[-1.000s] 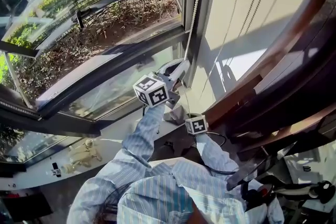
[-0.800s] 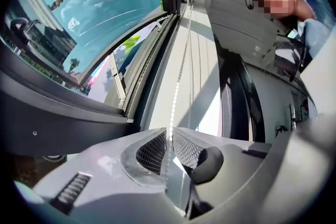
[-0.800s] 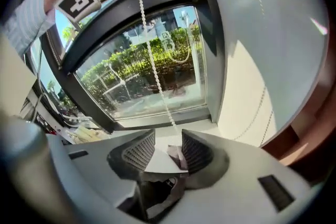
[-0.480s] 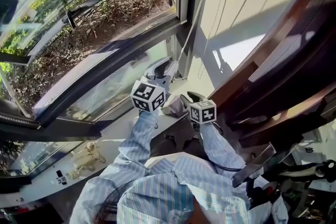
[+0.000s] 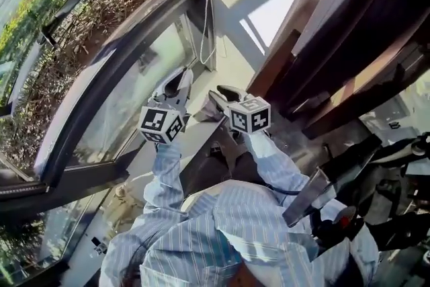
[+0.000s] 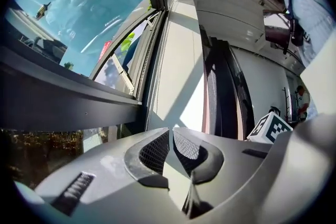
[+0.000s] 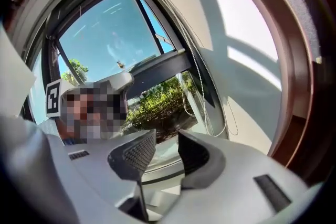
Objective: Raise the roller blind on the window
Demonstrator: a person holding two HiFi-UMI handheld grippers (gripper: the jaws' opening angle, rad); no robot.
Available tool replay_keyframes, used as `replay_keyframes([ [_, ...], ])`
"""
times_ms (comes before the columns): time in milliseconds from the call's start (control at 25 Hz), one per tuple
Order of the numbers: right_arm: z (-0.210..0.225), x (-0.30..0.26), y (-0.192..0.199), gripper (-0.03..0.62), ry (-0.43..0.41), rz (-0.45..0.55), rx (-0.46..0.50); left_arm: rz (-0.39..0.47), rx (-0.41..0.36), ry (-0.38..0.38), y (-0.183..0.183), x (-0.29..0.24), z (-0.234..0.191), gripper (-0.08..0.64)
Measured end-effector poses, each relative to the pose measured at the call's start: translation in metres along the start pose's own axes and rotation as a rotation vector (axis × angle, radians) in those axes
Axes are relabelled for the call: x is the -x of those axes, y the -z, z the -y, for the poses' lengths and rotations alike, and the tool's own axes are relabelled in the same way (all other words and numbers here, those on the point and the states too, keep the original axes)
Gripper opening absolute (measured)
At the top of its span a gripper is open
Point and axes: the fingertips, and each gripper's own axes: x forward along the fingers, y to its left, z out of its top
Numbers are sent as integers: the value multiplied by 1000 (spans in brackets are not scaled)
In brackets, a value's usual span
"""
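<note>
grey left gripper (image 6: 171, 134) jaws have just been closing to a narrow empty slit; grey right gripper (image 7: 167, 139) jaws have just been opening, wide, empty. beyond, the roller blind's thin white beaded cord loop (image 7: 204, 105) hangs by the dark window frame (image 7: 157, 68) (probably light, limp, slippery): pinch one strand.

Left gripper (image 6: 171, 136) fingers nearly together, just closing, empty; right gripper (image 7: 167, 141) fingers wide, just opened, empty.

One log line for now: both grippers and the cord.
left gripper: fingers nearly together, just closing, empty | right gripper: fingers apart, just opened, empty | bead cord: hanging free, ungripped
</note>
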Motion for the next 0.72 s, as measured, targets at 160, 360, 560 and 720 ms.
replay_keyframes([
  [160, -8, 18, 10, 115, 4, -3, 23, 2, 84, -13, 11, 23, 18, 12],
  [360, -16, 69, 16, 30, 11, 46, 52, -29, 156, -21, 36, 48, 75, 5],
  [560, -30, 143, 48, 15, -38, 49, 81, -28, 227, -81, 63, 85, 152, 5],
  [720, -45, 199, 80, 14, -87, 33, 75, -26, 276, -142, 77, 121, 212, 5],
])
